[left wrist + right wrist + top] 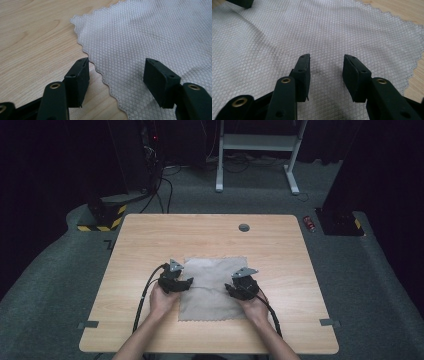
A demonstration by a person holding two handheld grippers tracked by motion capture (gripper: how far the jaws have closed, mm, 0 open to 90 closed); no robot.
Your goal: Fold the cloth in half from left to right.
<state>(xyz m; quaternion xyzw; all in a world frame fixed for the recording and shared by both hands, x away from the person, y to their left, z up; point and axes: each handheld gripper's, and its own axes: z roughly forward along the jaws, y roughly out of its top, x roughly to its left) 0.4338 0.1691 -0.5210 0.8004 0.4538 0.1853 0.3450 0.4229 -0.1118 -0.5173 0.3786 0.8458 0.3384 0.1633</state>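
My left claw (116,82) is open astride the cloth (150,37) edge, my right claw (325,75) open above its middle.

Left claw (186,282) and right claw (230,288): black, brass rivets, grey three-cornered top plates, black trailing cables; forearms bare.

Wooden table (150,235), one cloth.
Grey cloth (212,270) flat on tabletop, near front edge; round grommet (244,227) behind cloth.
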